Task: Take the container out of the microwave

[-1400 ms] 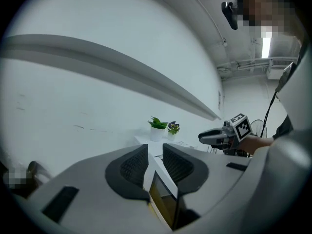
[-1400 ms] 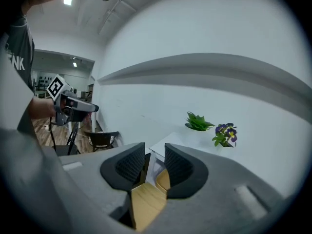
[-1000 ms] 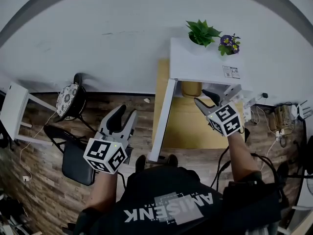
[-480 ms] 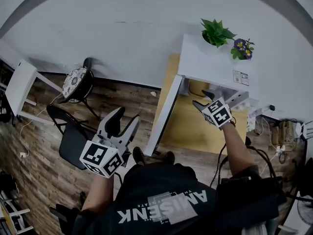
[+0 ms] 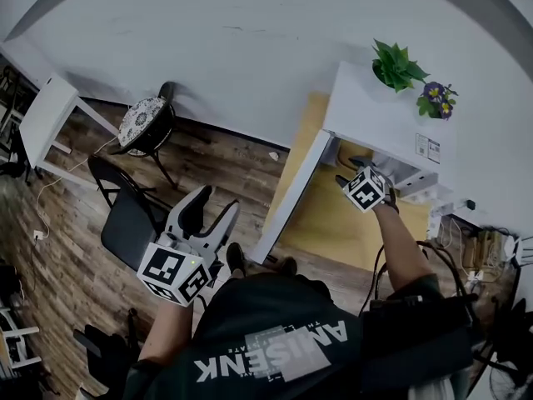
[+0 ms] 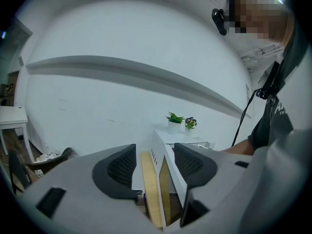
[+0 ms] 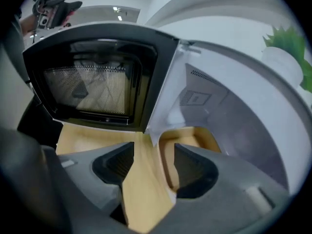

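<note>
The white microwave [image 5: 379, 123] stands on a pale wooden table [image 5: 333, 219], its dark-windowed door [image 7: 97, 87] swung open. Inside the cavity sits a tan container [image 7: 192, 136]. My right gripper [image 5: 350, 171] hangs in front of the opening, pointing down into it. Its jaws [image 7: 153, 162] are opening, with nothing between the pads; the container's near rim shows just beyond them. My left gripper [image 5: 216, 202] is held low over the floor, well left of the table. Its jaws [image 6: 155, 162] are opening too and hold nothing; the microwave [image 6: 180, 139] shows far beyond them.
Two potted plants [image 5: 398, 65] stand on top of the microwave. A black chair [image 5: 125, 223], a round cushioned stool [image 5: 143, 122] and a white side table [image 5: 46, 119] stand on the wood floor at the left. Cables [image 5: 466, 232] trail at the right.
My right gripper has dropped from in front of the microwave's top edge down to its opening. The left gripper has shifted slightly. The head view has swung, so everything sits further right.
</note>
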`<action>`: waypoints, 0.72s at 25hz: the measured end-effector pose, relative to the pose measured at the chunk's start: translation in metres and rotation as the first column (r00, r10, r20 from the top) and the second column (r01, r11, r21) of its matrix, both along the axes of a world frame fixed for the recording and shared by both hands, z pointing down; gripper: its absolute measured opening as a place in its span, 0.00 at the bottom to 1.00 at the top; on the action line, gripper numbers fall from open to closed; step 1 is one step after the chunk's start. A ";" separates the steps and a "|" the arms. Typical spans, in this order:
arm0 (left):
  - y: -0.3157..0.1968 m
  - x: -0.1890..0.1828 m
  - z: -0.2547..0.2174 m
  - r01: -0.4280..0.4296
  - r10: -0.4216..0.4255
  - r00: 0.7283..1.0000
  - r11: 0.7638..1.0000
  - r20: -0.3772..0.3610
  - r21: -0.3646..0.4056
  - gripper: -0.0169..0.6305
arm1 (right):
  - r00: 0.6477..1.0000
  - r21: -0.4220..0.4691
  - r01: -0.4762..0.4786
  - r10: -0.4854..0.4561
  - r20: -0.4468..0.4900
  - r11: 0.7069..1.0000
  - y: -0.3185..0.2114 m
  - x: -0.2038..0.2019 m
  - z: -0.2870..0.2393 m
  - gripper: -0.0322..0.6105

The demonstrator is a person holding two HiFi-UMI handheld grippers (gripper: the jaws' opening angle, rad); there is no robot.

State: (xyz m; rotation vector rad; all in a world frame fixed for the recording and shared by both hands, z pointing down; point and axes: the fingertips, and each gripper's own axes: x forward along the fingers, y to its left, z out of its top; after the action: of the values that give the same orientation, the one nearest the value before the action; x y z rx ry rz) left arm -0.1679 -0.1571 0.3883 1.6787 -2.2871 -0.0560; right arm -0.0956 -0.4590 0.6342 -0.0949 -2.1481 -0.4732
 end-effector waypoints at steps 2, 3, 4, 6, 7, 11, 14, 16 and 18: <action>0.004 -0.001 0.001 0.014 -0.014 1.000 1.000 0.000 -0.002 0.38 | 0.999 0.021 0.006 -0.005 -0.032 1.000 -0.004 -0.002 0.010 0.44; 0.006 -0.001 0.001 0.017 -0.017 1.000 1.000 0.000 -0.004 0.38 | 0.999 0.027 0.006 -0.005 -0.043 1.000 -0.006 -0.003 0.015 0.44; 0.007 -0.001 0.001 0.020 -0.020 1.000 1.000 0.001 -0.006 0.38 | 0.998 0.035 0.007 -0.005 -0.056 0.999 -0.008 -0.003 0.019 0.44; 0.009 -0.003 0.000 0.027 -0.027 1.000 1.000 0.001 -0.013 0.38 | 0.996 0.065 0.014 -0.008 -0.089 0.998 -0.013 -0.004 0.028 0.43; 0.010 -0.003 0.000 0.031 -0.031 1.000 0.999 -0.001 -0.017 0.38 | 0.994 0.087 0.022 -0.013 -0.106 0.996 -0.016 -0.004 0.032 0.41; 0.013 -0.008 0.001 0.042 -0.042 0.999 0.999 0.001 -0.017 0.38 | 0.992 0.124 0.034 -0.019 -0.125 0.992 -0.021 -0.005 0.039 0.40; 0.014 -0.010 0.003 0.036 -0.036 0.999 0.999 -0.003 -0.017 0.38 | 0.991 0.154 0.050 -0.029 -0.131 0.987 -0.021 -0.006 0.040 0.25; 0.014 -0.012 0.003 0.027 -0.027 1.000 0.999 -0.005 -0.024 0.38 | 0.991 0.173 0.062 -0.040 -0.128 0.983 -0.019 -0.007 0.039 0.14; 0.013 -0.015 0.004 0.015 -0.016 1.000 1.000 -0.006 -0.023 0.38 | 0.991 0.166 0.061 -0.041 -0.124 0.984 -0.017 -0.006 0.038 0.12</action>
State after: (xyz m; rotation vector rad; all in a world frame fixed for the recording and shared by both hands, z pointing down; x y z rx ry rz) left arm -0.1825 -0.1439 0.3925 1.6475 -2.2880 -0.0378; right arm -0.1018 -0.4760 0.6723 -0.0810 -1.9827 -0.6617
